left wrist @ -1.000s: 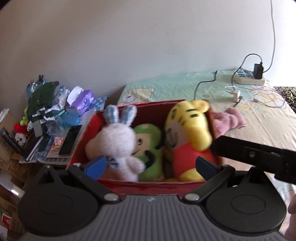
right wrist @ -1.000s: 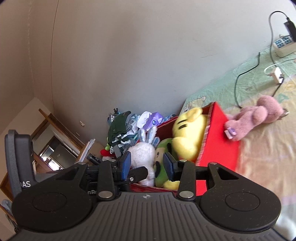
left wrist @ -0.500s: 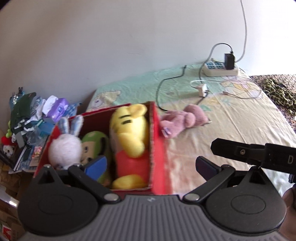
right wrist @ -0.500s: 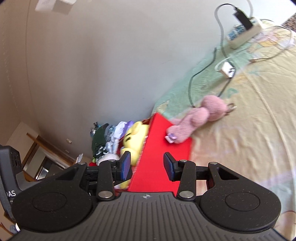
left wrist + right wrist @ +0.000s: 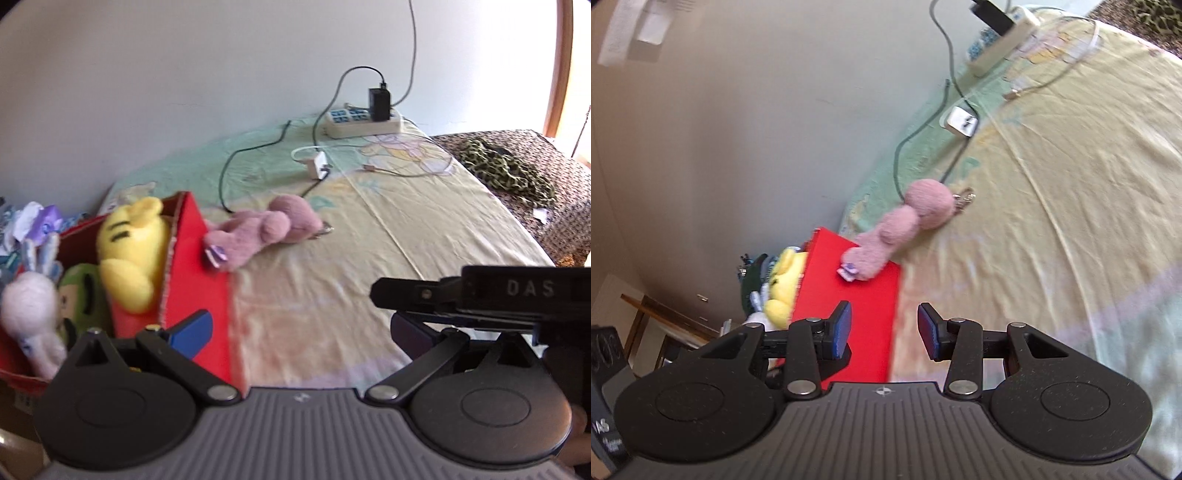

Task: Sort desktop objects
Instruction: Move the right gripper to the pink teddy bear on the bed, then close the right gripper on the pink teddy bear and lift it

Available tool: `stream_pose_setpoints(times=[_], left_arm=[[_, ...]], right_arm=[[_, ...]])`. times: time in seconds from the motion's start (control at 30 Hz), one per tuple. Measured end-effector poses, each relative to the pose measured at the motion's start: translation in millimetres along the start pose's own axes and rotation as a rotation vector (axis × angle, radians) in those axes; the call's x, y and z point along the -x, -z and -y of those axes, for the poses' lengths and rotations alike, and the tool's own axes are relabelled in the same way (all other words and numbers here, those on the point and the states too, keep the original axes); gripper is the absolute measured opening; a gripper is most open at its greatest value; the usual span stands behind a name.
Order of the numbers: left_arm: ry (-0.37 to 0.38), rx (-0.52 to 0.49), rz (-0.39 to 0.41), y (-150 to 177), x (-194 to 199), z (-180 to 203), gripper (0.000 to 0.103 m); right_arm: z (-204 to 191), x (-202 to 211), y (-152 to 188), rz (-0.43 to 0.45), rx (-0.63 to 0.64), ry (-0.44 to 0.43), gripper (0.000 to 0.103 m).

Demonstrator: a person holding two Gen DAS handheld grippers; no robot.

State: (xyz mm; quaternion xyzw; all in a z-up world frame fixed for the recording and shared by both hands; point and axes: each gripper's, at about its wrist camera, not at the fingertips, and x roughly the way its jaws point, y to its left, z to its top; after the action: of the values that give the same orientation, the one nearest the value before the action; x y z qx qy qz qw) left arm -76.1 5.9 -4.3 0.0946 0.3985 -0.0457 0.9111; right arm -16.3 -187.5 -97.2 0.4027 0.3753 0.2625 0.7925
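A red box [image 5: 201, 280] [image 5: 857, 295] stands on the bed at the left, holding a yellow tiger plush [image 5: 129, 251] [image 5: 783, 284], a green plush [image 5: 79, 295] and a white rabbit plush [image 5: 33, 310]. A pink plush [image 5: 266, 229] [image 5: 905, 225] lies on the sheet just right of the box. My left gripper [image 5: 299, 332] is open and empty, near the box's right wall. My right gripper [image 5: 882, 328] is also open and empty, well short of the pink plush; its body [image 5: 480, 295] shows at the right of the left wrist view.
A power strip [image 5: 364, 122] [image 5: 1001, 37] with a black adapter, a white charger [image 5: 317, 164] [image 5: 960, 120] and cables lie at the far side of the bed [image 5: 424, 236]. A cluttered side table [image 5: 29, 225] is left of the box. A patterned blanket [image 5: 517, 170] lies at the right.
Both grippers have swung right, away from the box interior toward the open sheet. The pink plush and the far cables have come more into view. The right gripper has opened a little wider.
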Motion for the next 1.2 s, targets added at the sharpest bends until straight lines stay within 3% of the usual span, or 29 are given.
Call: stream_pose_setpoints(times=[0.23, 0.6, 0.73, 0.97, 1.07, 1.1, 1.2], left_arm=[[0.087, -0.023, 0.043, 8, -20, 2, 0.102], [0.185, -0.050, 0.050, 26, -26, -6, 0.100], [0.169, -0.079, 0.033, 30, -34, -6, 0.097], [0.194, -0.118, 0.030, 33, -36, -1, 0.102], [0.208, -0.115, 0.019, 33, -38, -3, 0.102], [0.212, -0.111, 0.015, 32, -39, -4, 0.102], [0.221, -0.098, 0.015, 29, -40, -8, 0.102]], right_arm=[[9, -25, -29, -0.066, -0.060, -0.034, 0.052], [18, -115, -71, -0.206, -0.200, -0.088, 0.064], [19, -145, -75, -0.273, -0.220, -0.095, 0.065], [22, -176, -78, -0.299, -0.265, -0.095, 0.066], [21, -185, -74, -0.317, -0.259, -0.106, 0.055], [21, -187, -73, -0.325, -0.259, -0.112, 0.038], [25, -182, -72, -0.332, -0.270, -0.123, 0.031]])
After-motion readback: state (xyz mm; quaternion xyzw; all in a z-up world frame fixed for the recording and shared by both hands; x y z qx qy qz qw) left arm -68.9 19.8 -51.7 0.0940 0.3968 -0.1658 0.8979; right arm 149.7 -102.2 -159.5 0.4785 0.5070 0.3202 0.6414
